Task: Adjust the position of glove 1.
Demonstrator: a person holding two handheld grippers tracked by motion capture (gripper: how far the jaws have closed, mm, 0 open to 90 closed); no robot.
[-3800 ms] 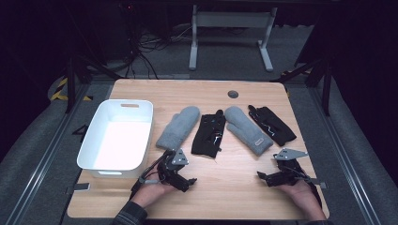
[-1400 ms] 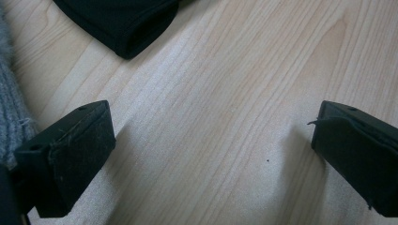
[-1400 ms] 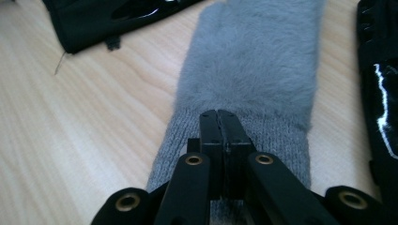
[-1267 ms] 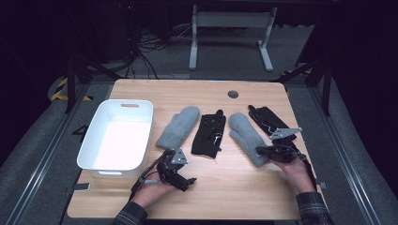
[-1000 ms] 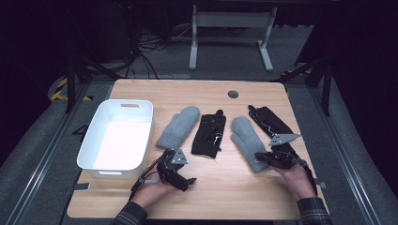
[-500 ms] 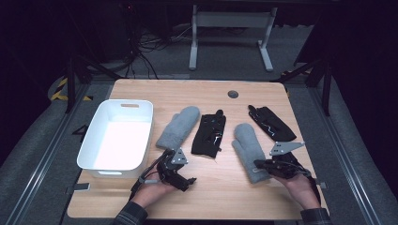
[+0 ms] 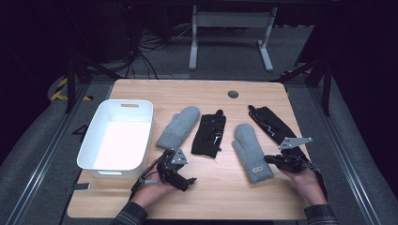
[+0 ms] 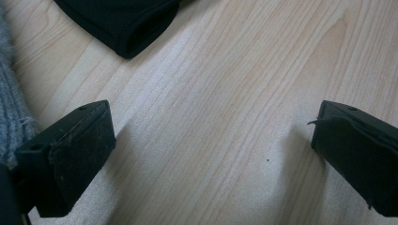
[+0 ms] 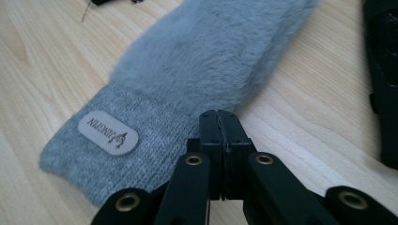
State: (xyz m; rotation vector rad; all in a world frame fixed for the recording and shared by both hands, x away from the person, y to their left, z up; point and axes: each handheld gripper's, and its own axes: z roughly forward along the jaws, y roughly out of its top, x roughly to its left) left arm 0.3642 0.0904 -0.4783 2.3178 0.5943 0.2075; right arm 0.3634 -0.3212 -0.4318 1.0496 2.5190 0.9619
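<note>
Two grey mittens and two black gloves lie across the table's middle. The right grey mitten (image 7: 250, 149) (image 9: 202, 70) lies with its cuff toward me, showing a tan label (image 9: 108, 132). My right gripper (image 7: 268, 160) (image 9: 220, 117) is shut on the right edge of that cuff. The left grey mitten (image 7: 178, 126) and a black glove (image 7: 210, 133) lie side by side. Just in front of them my left gripper (image 7: 180, 174) (image 8: 211, 136) stands open over bare wood, the glove's cuff (image 8: 126, 23) just ahead of it. The other black glove (image 7: 272, 124) lies at the right.
A white bin (image 7: 101, 140) stands at the table's left side with nothing in it. A round dark grommet (image 7: 233, 93) sits in the tabletop near the far edge. Bare wood runs along the front edge (image 7: 225, 201) between my hands.
My right gripper reached up to the right grey mitten, shut on its cuff and drew it toward the front edge, away from the right black glove. The left gripper stayed put.
</note>
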